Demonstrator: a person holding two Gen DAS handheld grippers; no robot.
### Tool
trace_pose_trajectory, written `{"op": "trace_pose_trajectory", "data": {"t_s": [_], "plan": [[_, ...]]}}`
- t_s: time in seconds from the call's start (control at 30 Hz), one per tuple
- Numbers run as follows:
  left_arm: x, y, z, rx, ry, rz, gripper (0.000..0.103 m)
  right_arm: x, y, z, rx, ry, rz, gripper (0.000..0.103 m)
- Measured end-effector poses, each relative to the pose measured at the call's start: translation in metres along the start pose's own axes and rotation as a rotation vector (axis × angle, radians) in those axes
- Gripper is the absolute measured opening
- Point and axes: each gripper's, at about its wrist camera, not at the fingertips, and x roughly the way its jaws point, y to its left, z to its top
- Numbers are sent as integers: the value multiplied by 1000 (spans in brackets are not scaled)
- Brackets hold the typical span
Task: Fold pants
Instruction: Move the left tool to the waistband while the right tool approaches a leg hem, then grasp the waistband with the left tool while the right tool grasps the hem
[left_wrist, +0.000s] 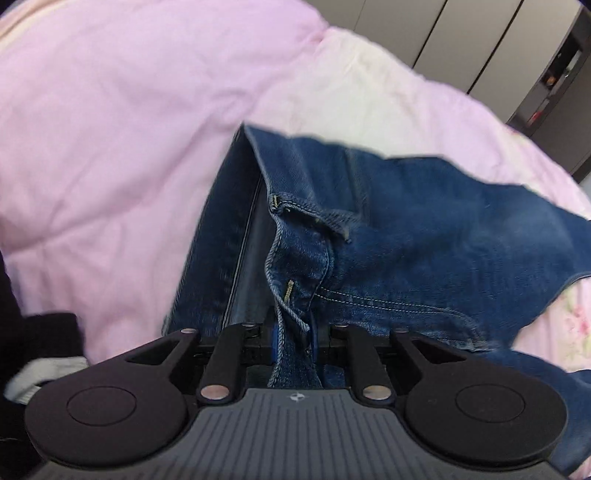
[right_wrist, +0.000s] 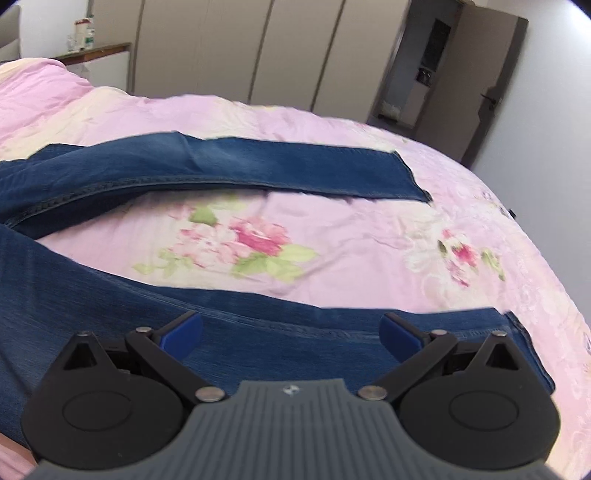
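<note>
Left wrist: left tool (left_wrist: 293, 345) clamps jeans (left_wrist: 388, 236) waistband edge.

Bed took up most of the room, covered in a pink floral quilt (right_wrist: 332, 236). Behind it ran tall beige wardrobe doors (right_wrist: 229, 48), with a low white cabinet (right_wrist: 99, 62) on the left holding some bottles. An open door (right_wrist: 480, 85) stood against a pale wall on the right.

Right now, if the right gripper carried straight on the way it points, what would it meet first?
Most likely the near leg of the jeans. The right gripper is open, with that denim spread directly under and between its fingers. Beyond it lies the pink floral bedcover, then the far leg. Exact depth is unclear.
</note>
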Motion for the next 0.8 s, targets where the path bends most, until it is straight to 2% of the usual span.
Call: {"op": "trace_pose_trajectory", "data": {"t_s": [0.1, 0.13, 0.2, 0.33, 0.37, 0.5, 0.57, 0.63, 0.67, 0.8], "plan": [[20, 3, -11, -10, 36, 10, 24, 7, -33, 1, 53, 48, -24, 98], [19, 3, -11, -4, 36, 19, 29, 9, -46, 1, 73, 64, -36, 98], [13, 2, -13, 14, 40, 23, 33, 12, -73, 0, 119, 92, -57, 98], [-15, -9, -14, 94, 10, 100, 58, 16, -128, -11, 226, 140, -68, 98], [-25, -13, -17, 134, -3, 118, 60, 17, -142, -15, 251, 152, -73, 98], [-64, -33, -35, 283, 18, 70, 61, 20, -203, -34, 363, 186, -124, 98], [-79, -47, -47, 379, 30, 70, 61, 19, -233, -45, 415, 184, -146, 96], [-93, -58, -57, 467, 54, 78, 61, 22, -262, -55, 465, 194, -164, 85], [-94, -65, -63, 503, 66, 82, 61, 24, -276, -60, 493, 201, -164, 84], [-97, -72, -77, 538, 106, 116, 61, 38, -329, -79, 566, 206, -194, 84]]}}
